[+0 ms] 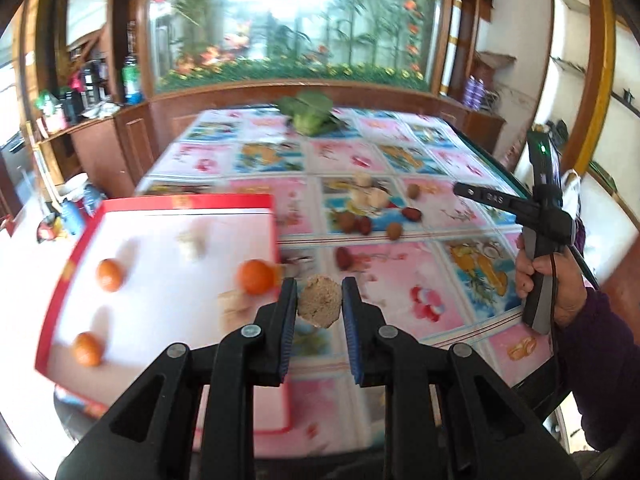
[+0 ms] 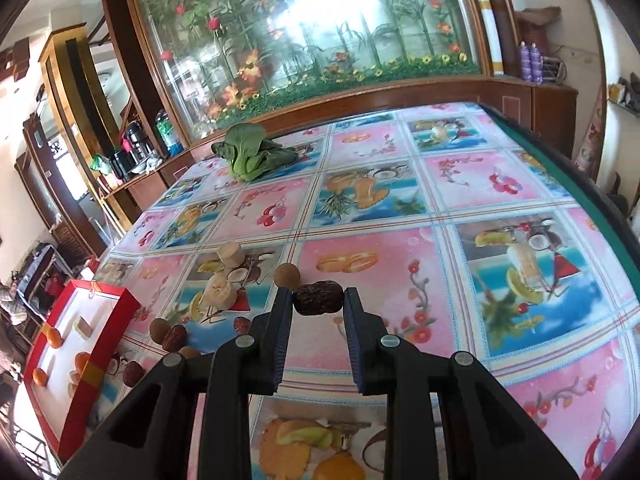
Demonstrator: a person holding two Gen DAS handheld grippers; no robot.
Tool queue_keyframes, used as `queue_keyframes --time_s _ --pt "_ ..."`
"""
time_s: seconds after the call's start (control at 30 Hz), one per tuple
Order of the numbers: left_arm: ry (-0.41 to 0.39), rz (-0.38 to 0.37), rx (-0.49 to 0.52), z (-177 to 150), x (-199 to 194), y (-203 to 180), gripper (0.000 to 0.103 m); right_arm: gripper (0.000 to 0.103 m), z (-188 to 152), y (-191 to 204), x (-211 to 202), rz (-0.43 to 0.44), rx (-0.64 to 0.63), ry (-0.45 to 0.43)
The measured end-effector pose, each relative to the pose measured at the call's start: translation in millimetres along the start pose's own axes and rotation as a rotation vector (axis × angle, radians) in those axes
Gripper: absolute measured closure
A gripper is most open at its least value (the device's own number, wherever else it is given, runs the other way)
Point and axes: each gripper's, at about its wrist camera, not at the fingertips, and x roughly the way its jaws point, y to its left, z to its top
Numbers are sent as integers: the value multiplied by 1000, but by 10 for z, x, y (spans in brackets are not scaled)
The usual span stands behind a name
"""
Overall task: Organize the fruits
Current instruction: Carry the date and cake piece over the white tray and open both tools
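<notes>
My left gripper is shut on a pale, rough banana slice, held above the table just right of the red-rimmed white tray. The tray holds three small oranges and pale banana pieces. My right gripper is shut on a dark red date above the table. Loose dates, brown longans and banana chunks lie on the fruit-print tablecloth. The right gripper also shows in the left wrist view, held by a hand.
A leafy green vegetable lies at the table's far edge. A wooden cabinet with a flower-painted glass panel stands behind the table. A cluttered side counter is at the left. The tray overhangs the table's left edge.
</notes>
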Motion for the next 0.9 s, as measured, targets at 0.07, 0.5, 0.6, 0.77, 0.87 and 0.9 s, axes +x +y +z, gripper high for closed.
queue_keyframes --time_s 0.07,0.5,0.6,0.77,0.87,0.9 --pt "-19 13 -9 -29 -92 78 79 78 -31 76 -146 7 5 -33" --pt "-115 103 -102 -157 -429 809 79 78 -430 1627 -582 327 -214 16" --pt "-113 123 -135 -221 -444 1003 79 78 -482 1994 -544 396 -271 53" --pt "-97 147 -178 -288 -398 1235 79 78 -564 2436 -388 464 -326 124" --pt "-85 155 -177 -296 -334 1274 79 78 -646 2663 -280 480 -368 158" --pt "-81 161 -169 -299 -299 1285 79 78 -671 2720 -237 485 -379 173"
